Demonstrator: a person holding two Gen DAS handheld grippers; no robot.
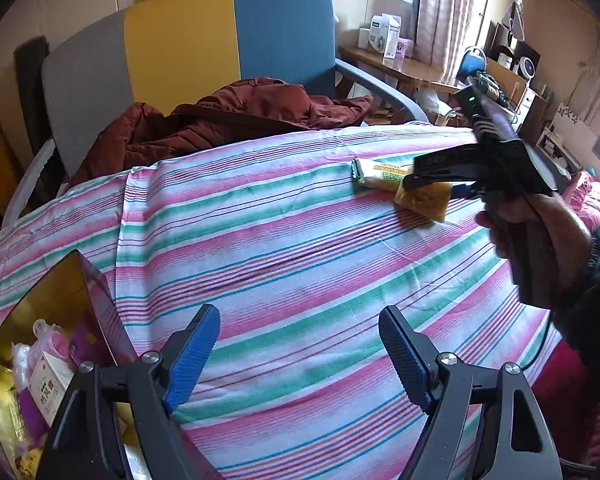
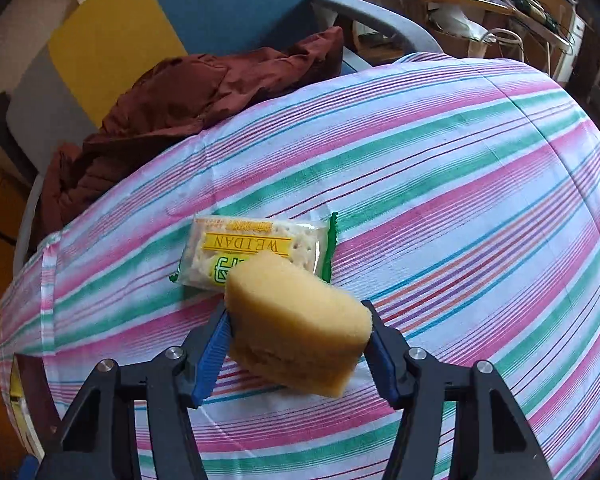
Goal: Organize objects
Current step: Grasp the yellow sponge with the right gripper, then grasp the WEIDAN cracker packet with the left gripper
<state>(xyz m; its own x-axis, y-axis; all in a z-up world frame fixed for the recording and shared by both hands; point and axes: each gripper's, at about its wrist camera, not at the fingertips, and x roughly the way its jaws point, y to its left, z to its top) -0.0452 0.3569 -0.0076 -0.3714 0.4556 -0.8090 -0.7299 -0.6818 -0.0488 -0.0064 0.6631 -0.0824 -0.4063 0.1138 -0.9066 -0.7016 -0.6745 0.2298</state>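
A yellow sponge (image 2: 296,336) sits between the blue pads of my right gripper (image 2: 296,312), which is shut on it, both pads pressing its sides. The sponge is tilted and overlaps the near edge of a Weidan cracker packet (image 2: 256,252) lying on the striped cloth (image 2: 440,168). In the left wrist view the same right gripper (image 1: 410,174) holds the sponge (image 1: 424,200) beside the packet (image 1: 380,174) at the far right. My left gripper (image 1: 298,316) is open over bare cloth, nothing between its fingers.
A gold-lined box (image 1: 60,288) with a small carton and bags inside stands at the lower left. A dark red coat (image 1: 228,116) lies on a grey, yellow and blue chair (image 1: 228,40) behind the cloth. A hand (image 1: 540,224) grips the right tool. A cluttered wooden desk (image 1: 400,68) stands at the back right.
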